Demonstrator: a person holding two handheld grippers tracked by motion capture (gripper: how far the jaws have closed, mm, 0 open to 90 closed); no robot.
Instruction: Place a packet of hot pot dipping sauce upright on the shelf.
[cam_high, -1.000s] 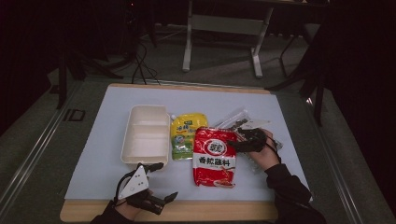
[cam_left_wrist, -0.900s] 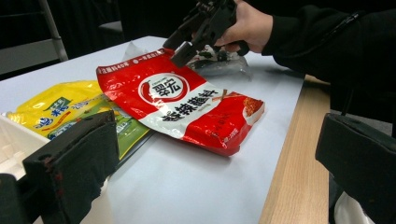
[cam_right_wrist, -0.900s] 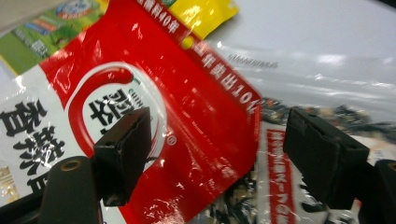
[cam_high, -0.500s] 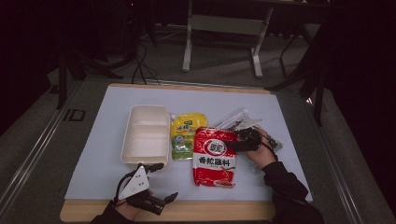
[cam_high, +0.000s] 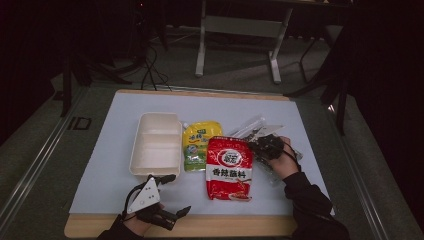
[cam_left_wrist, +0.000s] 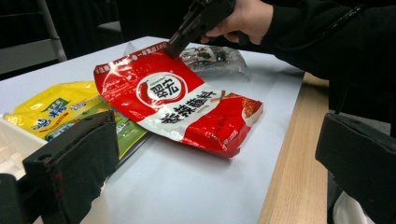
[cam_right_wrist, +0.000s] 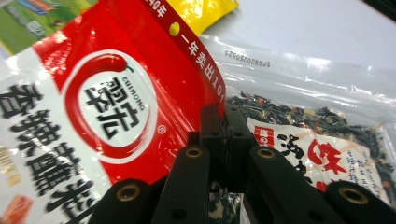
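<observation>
A red seasoning packet (cam_high: 229, 167) lies flat on the white mat, right of a yellow pouch (cam_high: 196, 145) and a white two-part container (cam_high: 156, 145). My right gripper (cam_high: 252, 146) has just been closing, and its jaws now pinch the packet's upper right edge (cam_right_wrist: 205, 88). The left gripper view shows that right gripper (cam_left_wrist: 173, 46) at the red packet's (cam_left_wrist: 177, 102) far corner. My left gripper (cam_high: 177, 194) rests open by the table's front edge, its jaws spread wide with nothing between them.
A clear bag of dark dried food (cam_high: 252, 131) lies under and behind my right hand, partly beneath the red packet (cam_right_wrist: 93, 107). The wooden table edge (cam_left_wrist: 294, 154) runs along the front. A metal stand (cam_high: 237, 30) is on the floor beyond the table.
The right gripper's jaws have come together on the red packet's upper right edge. The left gripper has stayed where it was.
</observation>
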